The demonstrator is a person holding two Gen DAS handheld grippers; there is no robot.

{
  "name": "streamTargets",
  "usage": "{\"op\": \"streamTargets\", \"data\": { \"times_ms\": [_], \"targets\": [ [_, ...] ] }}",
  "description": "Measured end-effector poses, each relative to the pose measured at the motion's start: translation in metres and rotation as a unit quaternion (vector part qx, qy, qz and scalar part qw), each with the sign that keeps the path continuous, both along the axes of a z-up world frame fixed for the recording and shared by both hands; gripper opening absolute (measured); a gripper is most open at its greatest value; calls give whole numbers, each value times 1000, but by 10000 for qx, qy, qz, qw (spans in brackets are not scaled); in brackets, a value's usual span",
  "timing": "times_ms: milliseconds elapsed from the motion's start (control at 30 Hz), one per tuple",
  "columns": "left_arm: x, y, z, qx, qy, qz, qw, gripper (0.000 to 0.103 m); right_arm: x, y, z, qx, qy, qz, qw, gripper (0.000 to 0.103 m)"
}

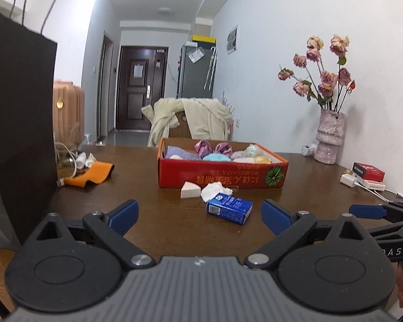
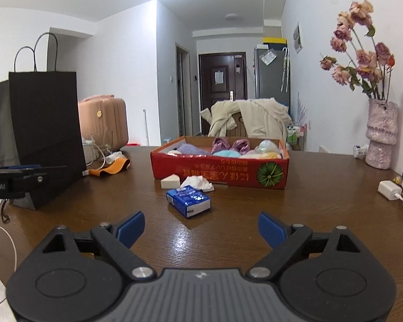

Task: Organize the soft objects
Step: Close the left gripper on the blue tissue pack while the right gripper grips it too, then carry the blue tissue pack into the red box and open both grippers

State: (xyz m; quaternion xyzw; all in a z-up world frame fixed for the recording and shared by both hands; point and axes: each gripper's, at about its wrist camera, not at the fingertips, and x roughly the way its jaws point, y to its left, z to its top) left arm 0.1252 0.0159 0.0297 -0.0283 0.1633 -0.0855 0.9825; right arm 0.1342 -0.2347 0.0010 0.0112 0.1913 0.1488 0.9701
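Observation:
A red cardboard box (image 1: 220, 178) (image 2: 217, 173) stands mid-table and holds several soft items in purple, blue, pink and yellow. In front of it lie a white wedge sponge (image 1: 190, 190) (image 2: 170, 181), a crumpled white tissue (image 1: 215, 189) (image 2: 197, 182) and a blue tissue pack (image 1: 229, 208) (image 2: 188, 199). My left gripper (image 1: 200, 216) is open and empty, just short of the pack. My right gripper (image 2: 201, 229) is open and empty, a little nearer than the pack. The right gripper's fingers (image 1: 368, 211) show at the right edge of the left wrist view.
A tall black paper bag (image 1: 18, 139) (image 2: 45, 134) stands at the left. An orange cloth (image 1: 92, 177) (image 2: 112, 168) and cables lie beside it. A pink vase of dried roses (image 1: 329, 139) (image 2: 381, 136), a charger (image 2: 389, 190) and a red box (image 1: 368, 171) sit at the right.

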Motion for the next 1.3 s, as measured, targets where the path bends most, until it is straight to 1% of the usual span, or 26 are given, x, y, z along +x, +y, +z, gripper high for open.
{"op": "streamTargets", "data": {
  "times_ms": [133,233,300,400,433,500,533,567,600,633,700,733,767,800,833,867,900,967,1000,1067,1200,1233,1300],
  "targets": [
    [28,-2,-9,-6,229,-107,9997,99,20,3,-7,125,260,-15,9996,91],
    [57,-7,-19,67,467,-218,9986,94,38,7,-11,203,448,63,9988,90],
    [79,-10,-24,70,603,-296,9977,85,51,11,-13,244,569,129,9980,89],
    [115,-13,-28,27,773,-464,9959,76,74,14,-16,367,700,128,9968,83],
    [128,-16,-31,31,848,-514,9951,74,83,14,-17,449,763,103,9960,80],
    [153,-21,-36,59,983,-608,9933,65,106,12,-21,697,979,32,9927,71],
    [168,-22,-39,-3,1103,-678,9916,63,116,11,-23,830,1076,0,9907,65],
    [182,-24,-42,-114,1252,-755,9892,57,126,9,-25,1000,1148,-31,9883,60],
    [196,-23,-46,-288,1456,-843,9853,51,135,8,-26,1149,1192,-45,9862,59],
    [209,-22,-51,-489,1669,-914,9805,49,144,7,-29,1289,1243,-58,9838,56],
    [224,-20,-61,-839,1970,-1045,9712,40,163,6,-35,1576,1367,-78,9780,52],
    [227,-19,-66,-965,2056,-1102,9676,39,172,6,-39,1700,1432,-75,9750,48],
    [227,-18,-68,-1043,2042,-1121,9669,39,180,6,-43,1794,1524,-64,9719,43],
    [226,-18,-68,-1058,2040,-1144,9665,36,186,8,-47,1867,1598,-34,9693,42],
    [224,-18,-67,-1048,2060,-1131,9663,35,191,9,-51,1926,1662,-26,9671,38],
    [221,-19,-66,-1026,2076,-1136,9662,34,195,10,-54,1958,1716,-42,9655,36],
    [217,-21,-64,-988,2097,-1161,9658,34,197,11,-56,1943,1702,-81,9660,36],
    [209,-24,-63,-967,2038,-1198,9668,34,199,11,-59,1919,1691,-142,9666,29],
    [207,-25,-65,-955,2021,-1196,9673,34,200,10,-59,1909,1698,-161,9667,28],
    [206,-26,-67,-994,1995,-1161,9679,32,201,7,-61,1891,1676,-199,9673,22],
    [207,-22,-65,-1154,2106,-1073,9648,27,199,7,-60,1821,1616,-224,9696,18],
    [204,-21,-65,-1173,2112,-1048,9647,27,198,6,-59,1806,1604,-222,9701,17],
    [194,-23,-61,-1132,2051,-995,9671,26,194,6,-56,1803,1587,-205,9705,17]
  ]
}}
